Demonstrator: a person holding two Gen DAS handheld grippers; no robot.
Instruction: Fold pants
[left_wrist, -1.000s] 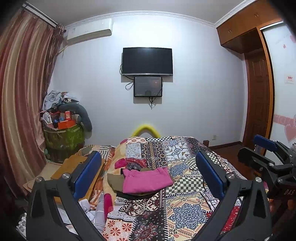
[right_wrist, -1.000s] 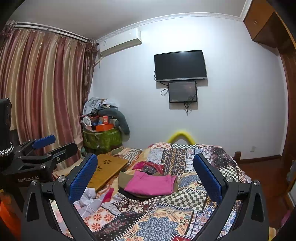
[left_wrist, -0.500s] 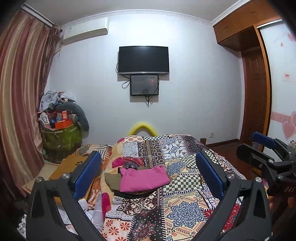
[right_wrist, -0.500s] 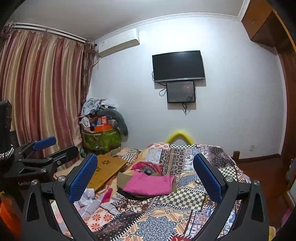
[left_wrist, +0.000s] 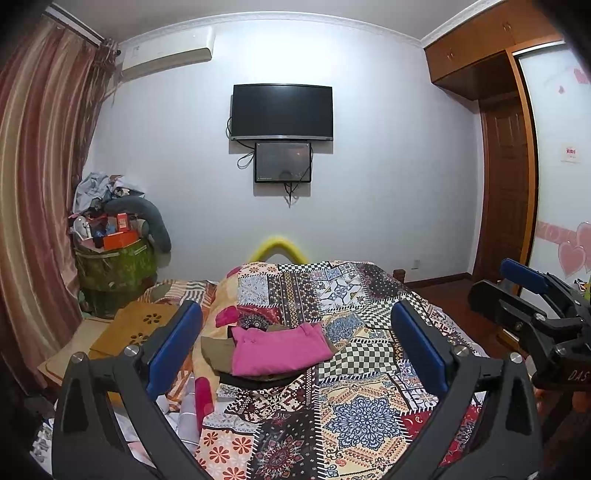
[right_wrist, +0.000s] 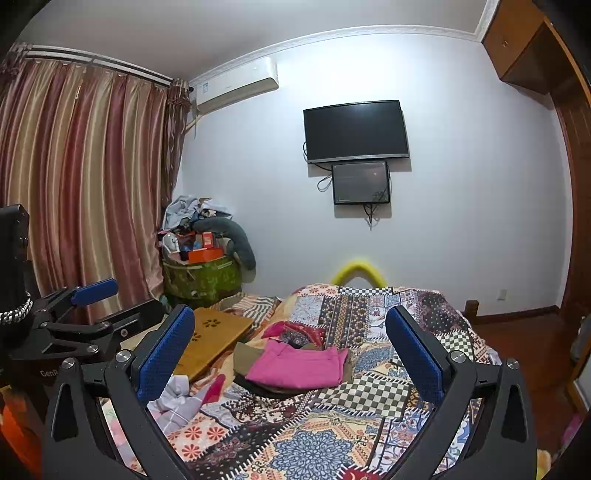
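Note:
A folded pink garment (left_wrist: 280, 349) lies on top of a small stack of folded olive and dark clothes (left_wrist: 218, 350) on the patchwork bedspread (left_wrist: 354, 413); it also shows in the right wrist view (right_wrist: 299, 365). My left gripper (left_wrist: 295, 347) is open and empty, held above the near part of the bed. My right gripper (right_wrist: 290, 350) is open and empty too. The right gripper shows at the right edge of the left wrist view (left_wrist: 532, 299), and the left gripper shows at the left edge of the right wrist view (right_wrist: 85, 314).
A wooden lap table (right_wrist: 214, 339) and loose clothes (right_wrist: 177, 400) lie on the bed's left side. A full green basket (right_wrist: 201, 277) stands in the far left corner by the curtain (right_wrist: 81, 192). A TV (right_wrist: 354, 131) hangs on the far wall. A wardrobe (left_wrist: 506, 177) stands at the right.
Both grippers have shifted only slightly; the view drifts a little to the right. Both stay open and empty. The folded stack has not moved.

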